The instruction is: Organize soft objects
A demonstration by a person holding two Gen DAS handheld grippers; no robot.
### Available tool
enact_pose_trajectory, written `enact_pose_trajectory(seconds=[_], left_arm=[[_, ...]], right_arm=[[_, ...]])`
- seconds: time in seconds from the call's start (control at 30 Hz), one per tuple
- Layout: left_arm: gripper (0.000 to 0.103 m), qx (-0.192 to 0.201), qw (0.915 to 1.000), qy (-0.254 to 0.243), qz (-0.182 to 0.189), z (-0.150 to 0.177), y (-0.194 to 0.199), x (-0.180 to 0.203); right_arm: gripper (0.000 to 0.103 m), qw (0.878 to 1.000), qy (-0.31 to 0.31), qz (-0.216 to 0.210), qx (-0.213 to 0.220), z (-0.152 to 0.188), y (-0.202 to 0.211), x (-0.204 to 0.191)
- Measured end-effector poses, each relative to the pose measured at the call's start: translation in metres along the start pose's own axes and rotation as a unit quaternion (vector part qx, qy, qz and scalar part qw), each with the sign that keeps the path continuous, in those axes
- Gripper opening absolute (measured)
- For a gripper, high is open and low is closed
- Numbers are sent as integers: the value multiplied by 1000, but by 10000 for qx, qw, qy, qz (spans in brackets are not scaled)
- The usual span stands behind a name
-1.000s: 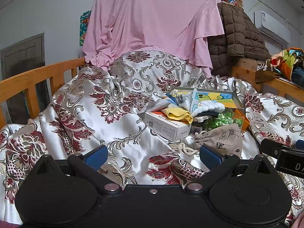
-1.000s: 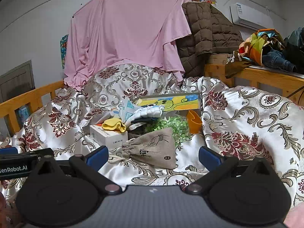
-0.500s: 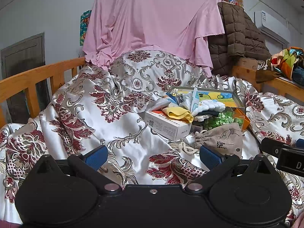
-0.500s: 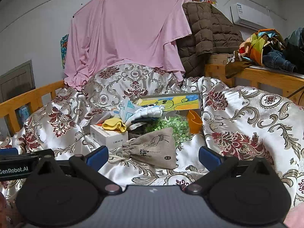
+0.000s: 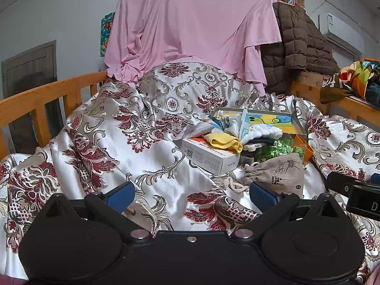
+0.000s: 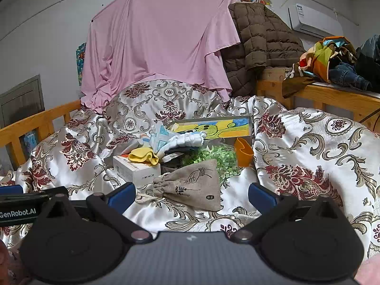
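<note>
A pile lies on the flowered satin bedspread (image 5: 147, 156): a grey drawstring pouch (image 6: 192, 186) (image 5: 280, 174) in front, a yellow cloth (image 6: 143, 155) (image 5: 223, 141) on a white carton (image 6: 136, 172) (image 5: 209, 158), a white-and-blue knitted glove (image 6: 187, 140) (image 5: 266, 131), green leafy stuff (image 6: 218, 159) and an orange cup (image 6: 243, 153). My right gripper (image 6: 191, 196) is open, empty, just short of the pouch. My left gripper (image 5: 191, 196) is open, empty, left of the pouch.
A picture tin (image 6: 213, 129) stands behind the pile. Wooden bed rails run along the left (image 5: 35, 99) and right (image 6: 332, 95). A pink sheet (image 6: 156, 47) and brown jacket (image 6: 258, 38) hang at the back. Clothes (image 6: 332, 59) lie on the right shelf.
</note>
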State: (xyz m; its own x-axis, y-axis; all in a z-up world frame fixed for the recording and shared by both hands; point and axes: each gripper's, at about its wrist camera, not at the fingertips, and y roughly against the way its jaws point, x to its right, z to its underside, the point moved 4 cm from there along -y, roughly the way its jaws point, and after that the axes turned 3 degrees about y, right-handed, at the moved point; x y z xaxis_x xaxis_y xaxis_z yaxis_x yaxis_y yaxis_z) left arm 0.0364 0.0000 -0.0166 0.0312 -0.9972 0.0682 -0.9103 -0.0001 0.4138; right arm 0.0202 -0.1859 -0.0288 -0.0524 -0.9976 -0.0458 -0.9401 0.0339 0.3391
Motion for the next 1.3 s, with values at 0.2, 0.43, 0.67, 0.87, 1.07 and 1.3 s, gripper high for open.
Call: enact_pose_trajectory(seconds=[0.2,0.43,0.67,0.87,1.07,1.3], left_arm=[[102,-2,10000,-1,4,0,0,0],[102,-2,10000,-4,0,0,0,0],[102,-3,10000,-2,1,0,0,0],[102,-2,10000,-3,5,0,0,0],[102,-4,10000,0,1,0,0,0],[102,1,9999,111,-47,-1,-2,-2]], right_arm=[[103,10000,0,0,0,0,0,0],[103,10000,0,0,-1,0,0,0],[103,10000,0,0,0,0,0,0],[103,10000,2,1,-3,0,0,0],[103,10000,3,-2,-3,0,-1,0],[103,9999,-120,0,-34,-2,-1,2]])
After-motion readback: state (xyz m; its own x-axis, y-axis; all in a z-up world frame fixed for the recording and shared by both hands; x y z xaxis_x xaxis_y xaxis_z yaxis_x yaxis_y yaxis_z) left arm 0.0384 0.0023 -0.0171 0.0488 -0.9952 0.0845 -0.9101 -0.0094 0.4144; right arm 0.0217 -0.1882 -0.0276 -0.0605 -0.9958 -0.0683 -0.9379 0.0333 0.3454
